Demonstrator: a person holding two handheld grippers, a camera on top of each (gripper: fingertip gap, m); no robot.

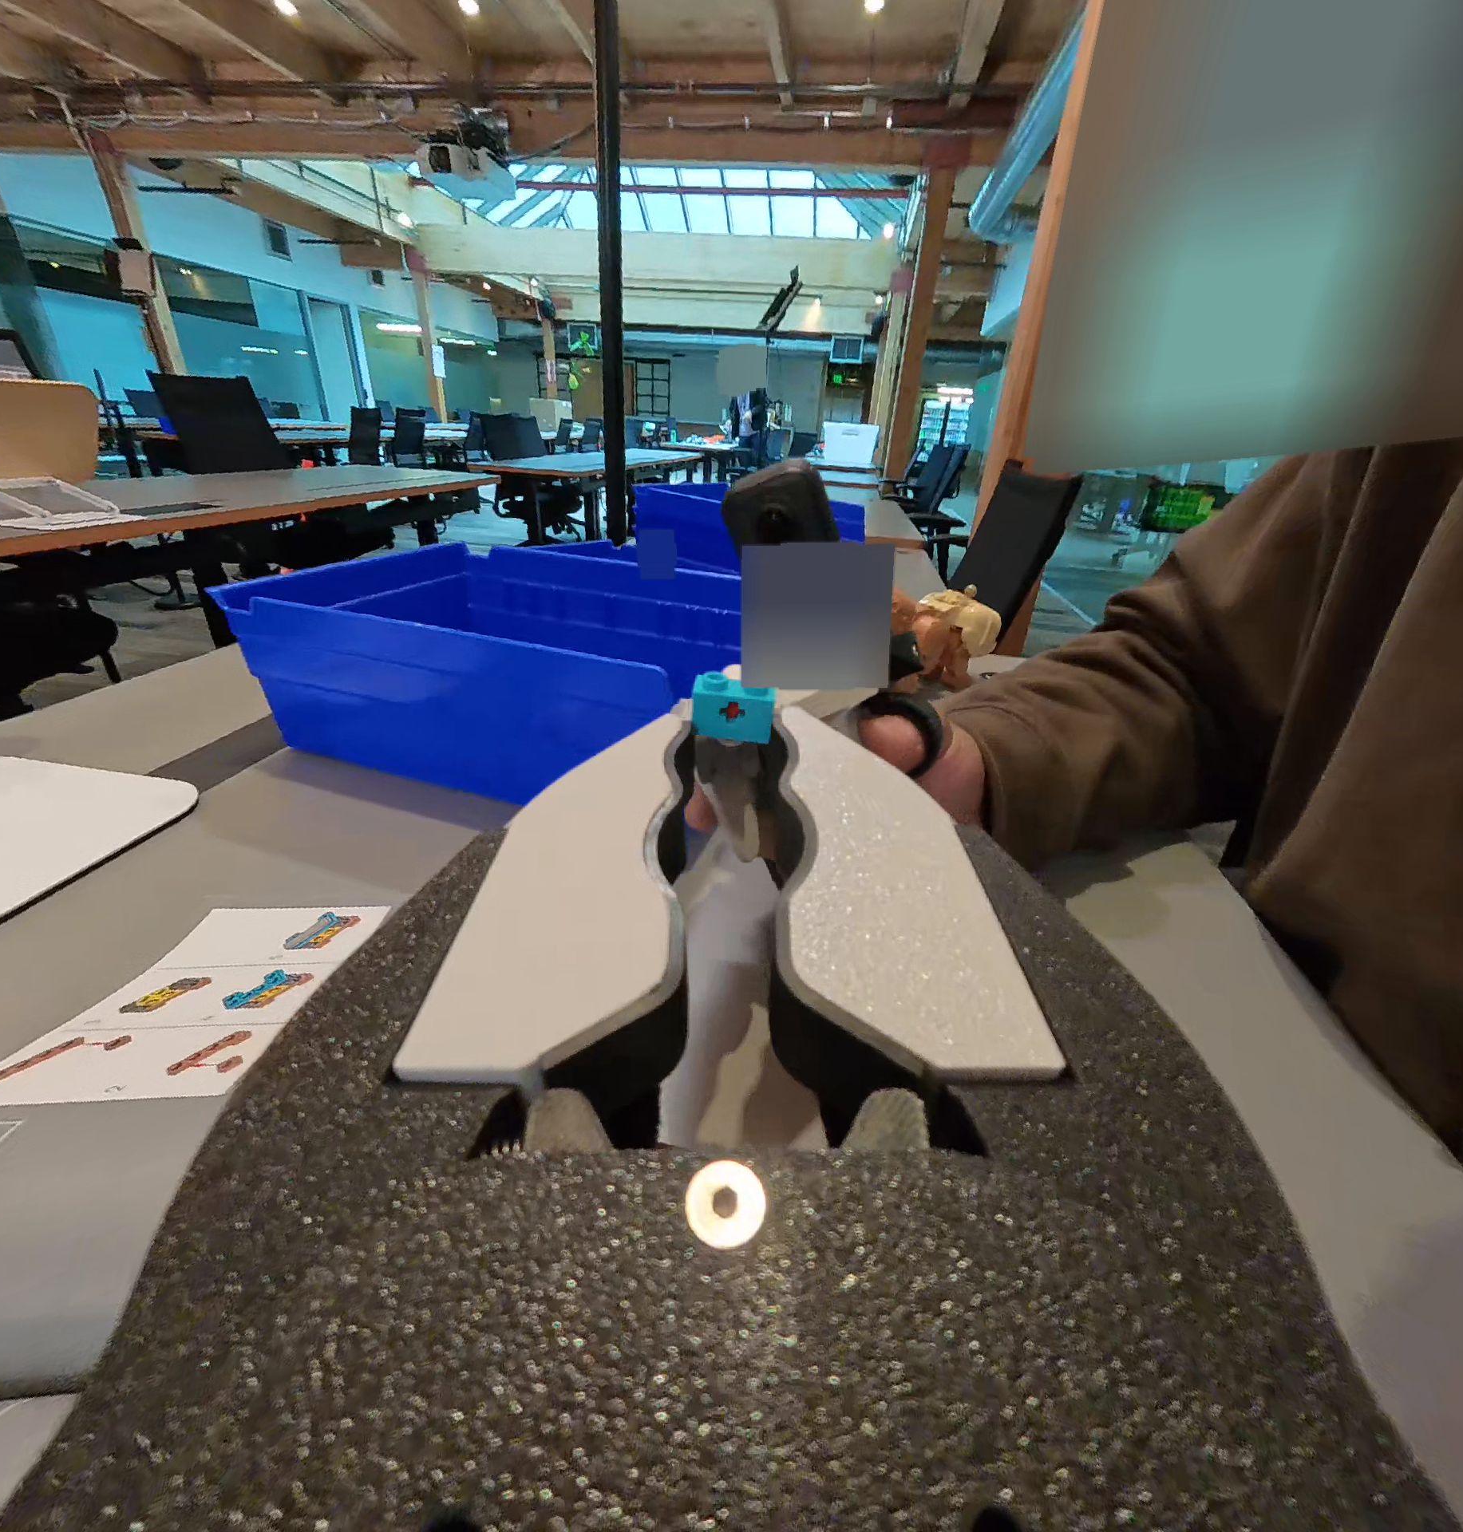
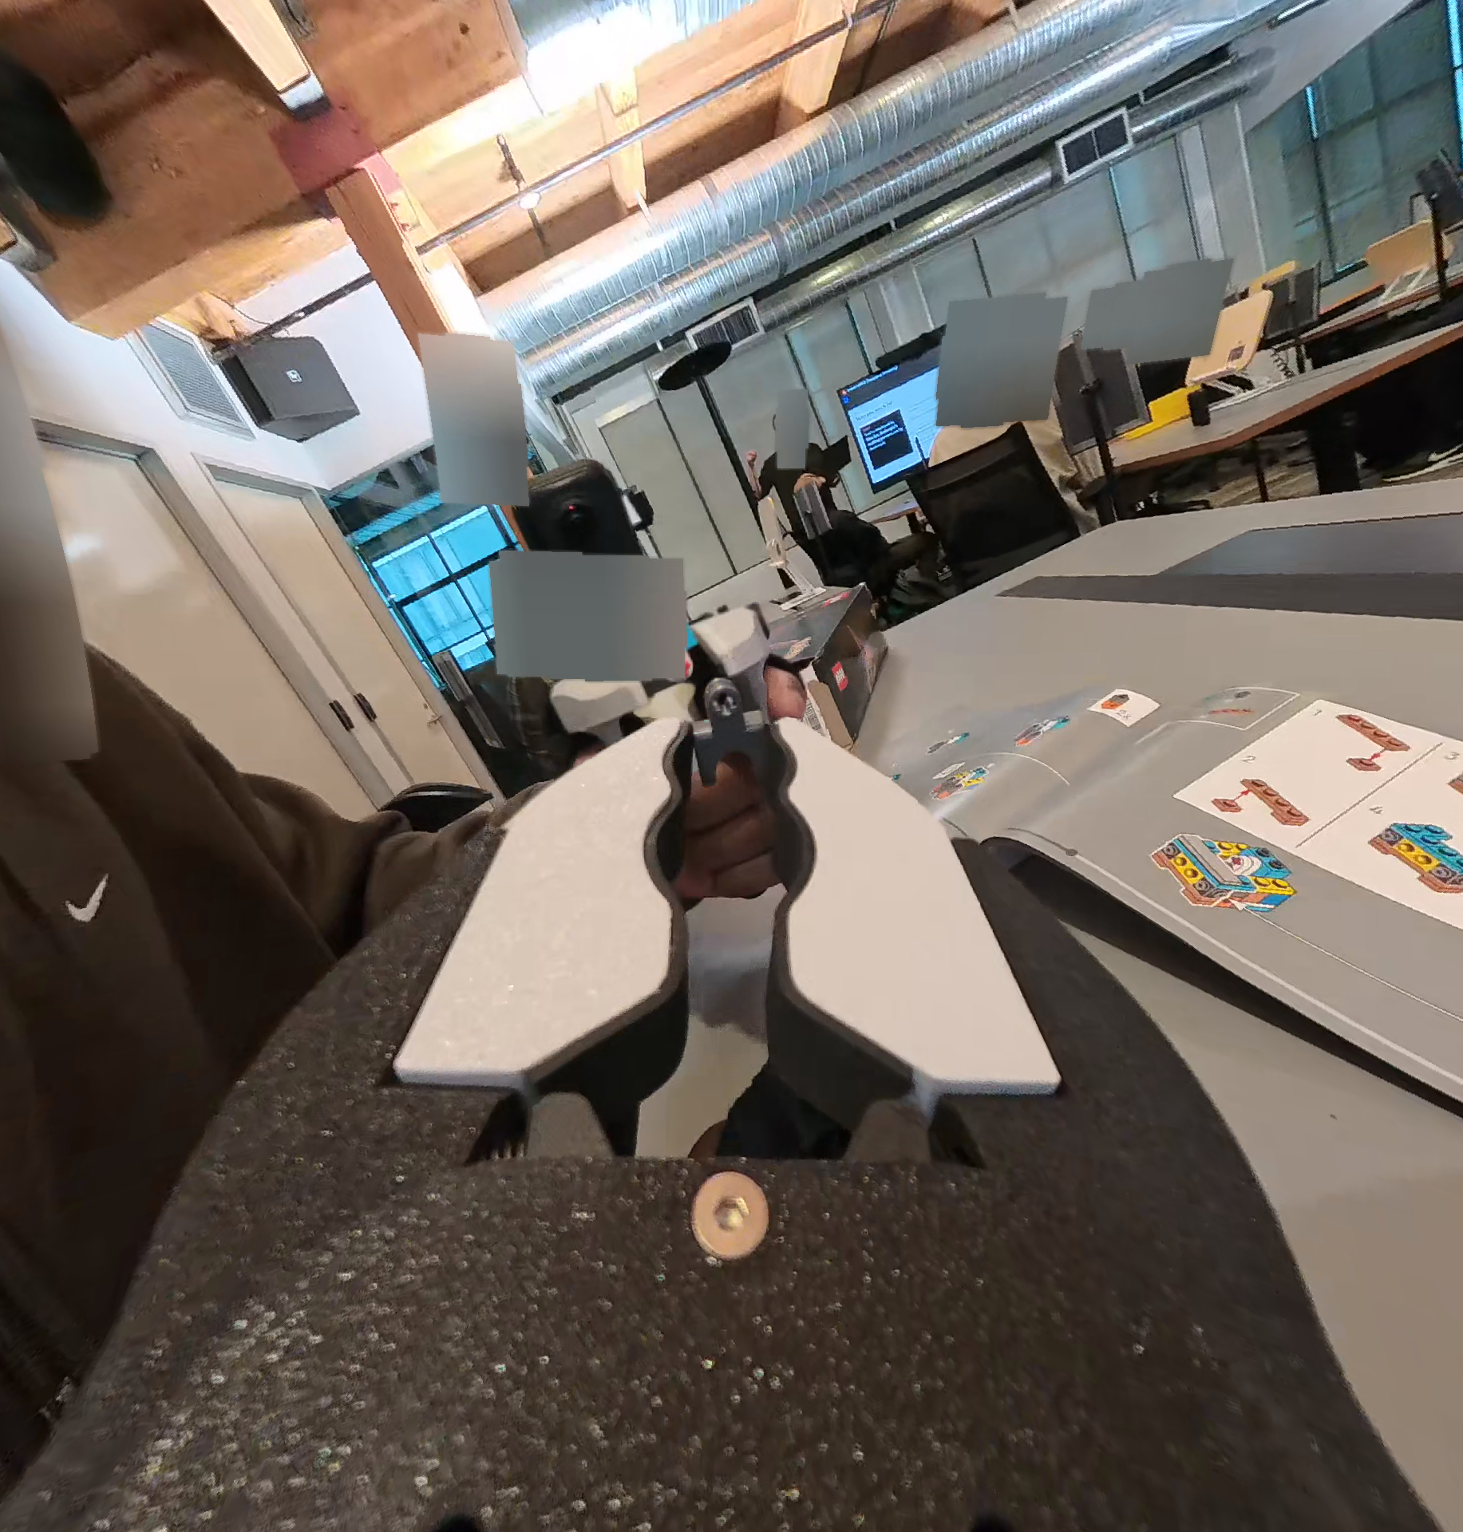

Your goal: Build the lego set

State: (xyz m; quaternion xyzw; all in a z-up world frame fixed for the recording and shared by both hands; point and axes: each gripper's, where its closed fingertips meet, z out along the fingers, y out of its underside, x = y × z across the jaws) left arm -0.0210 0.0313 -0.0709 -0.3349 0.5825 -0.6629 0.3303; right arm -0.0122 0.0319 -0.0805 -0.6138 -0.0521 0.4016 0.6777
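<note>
My left gripper (image 1: 732, 734) is shut on a small teal brick (image 1: 732, 709) with a red pin in its side and holds it in the air above the grey table (image 1: 313, 821). My right gripper (image 2: 728, 738) is shut on a small dark grey forked piece (image 2: 729, 729). The two grippers face each other, tips close together. The left gripper's white fingers (image 2: 736, 642) show just behind the grey piece. A hand (image 1: 918, 746) holds the right gripper behind the teal brick. Whether the two pieces touch is hidden.
Blue bins (image 1: 462, 663) stand on the table behind the grippers. A brown and tan lego animal (image 1: 952, 630) stands at the back right. An open instruction booklet (image 2: 1209, 837) lies flat, also in the left wrist view (image 1: 180, 1003). A dark lego box (image 2: 844, 663) sits farther back. A brown sleeve (image 1: 1250, 663) is at the right. Less than 4 cm separates the two grippers' tips.
</note>
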